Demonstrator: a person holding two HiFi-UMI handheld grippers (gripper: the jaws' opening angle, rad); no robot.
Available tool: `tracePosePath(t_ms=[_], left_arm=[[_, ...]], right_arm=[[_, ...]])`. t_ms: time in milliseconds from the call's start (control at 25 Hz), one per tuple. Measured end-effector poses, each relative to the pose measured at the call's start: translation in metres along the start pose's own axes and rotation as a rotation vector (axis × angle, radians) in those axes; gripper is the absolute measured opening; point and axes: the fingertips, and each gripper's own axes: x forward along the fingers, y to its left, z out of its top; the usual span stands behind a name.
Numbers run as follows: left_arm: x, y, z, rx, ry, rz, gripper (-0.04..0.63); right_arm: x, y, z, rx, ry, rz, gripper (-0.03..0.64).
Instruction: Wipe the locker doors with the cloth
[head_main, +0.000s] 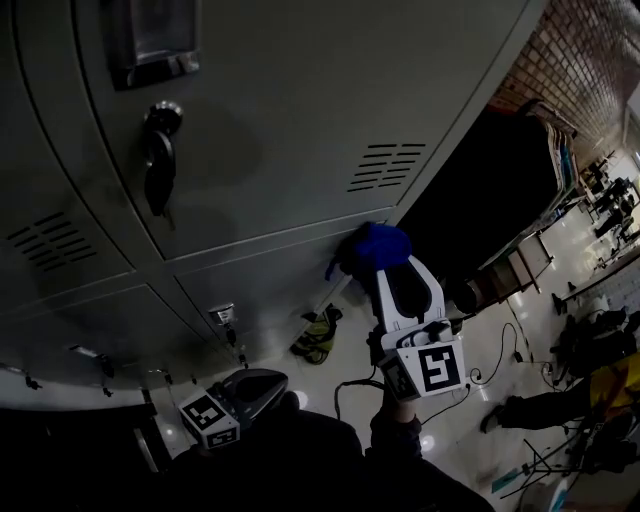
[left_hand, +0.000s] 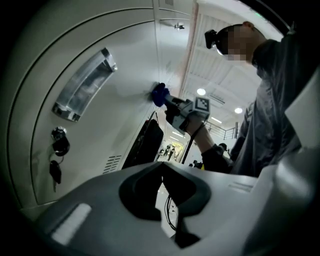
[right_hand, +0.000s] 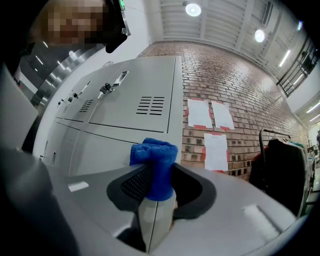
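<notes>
The right claw (head_main: 378, 272) was clenched on a blue cloth (head_main: 371, 248), the bunched fabric sticking out past its tips. In the right gripper view the cloth sat squeezed between the two dark pads (right_hand: 131, 184), with a thick fold bulging above them. The wad was pressed against the front of the grey lockers, at the horizontal seam where the upper locker door (head_main: 290, 100) met the lower locker door (head_main: 262, 285), close to the right-hand edge of the bank.

The left claw (head_main: 268, 382) hung low, well apart from the cloth and clear of the lockers. Its jaws were drawn in close with only a thin slit of pale floor showing between them, and they gripped nothing.

On the upper door a bunch of keys (head_main: 158, 178) dangled from the lock (head_main: 163, 112). A recessed metal handle (head_main: 152, 38) sat above the lock, and a set of vent slots (head_main: 385, 167) lay to the right, above the cloth. Further small locks (head_main: 222, 313) showed on the doors lower down.

Beyond the end of the lockers ran a brick wall (right_hand: 235, 70) with three sheets of paper (right_hand: 200, 112) stuck to it. A dark garment on a rack (right_hand: 279, 167) stood beside it. A thin cable (head_main: 505, 355) trailed across the glossy floor (head_main: 470, 330) below the right claw.
</notes>
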Motion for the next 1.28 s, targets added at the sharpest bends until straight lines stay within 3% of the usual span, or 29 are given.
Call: tracePosePath(t_ms=[560,960,1280], left_arm=[[-0.114,-0.001,-0.006,0.017,0.075,-0.029,0.0],[-0.17,0.006,-0.015,0.011,0.11,-0.008,0.0],[-0.16,0.01,-0.012,0.006,0.104,0.017,0.0]], right_arm=[[-0.007,0.121,0.006,0.031,-0.011,0.019,0.123],[0.009,0.219,-0.011,0.006,0.014,0.174,0.123],[0.019,0.217,-0.017,0.04,0.027,0.235,0.124]])
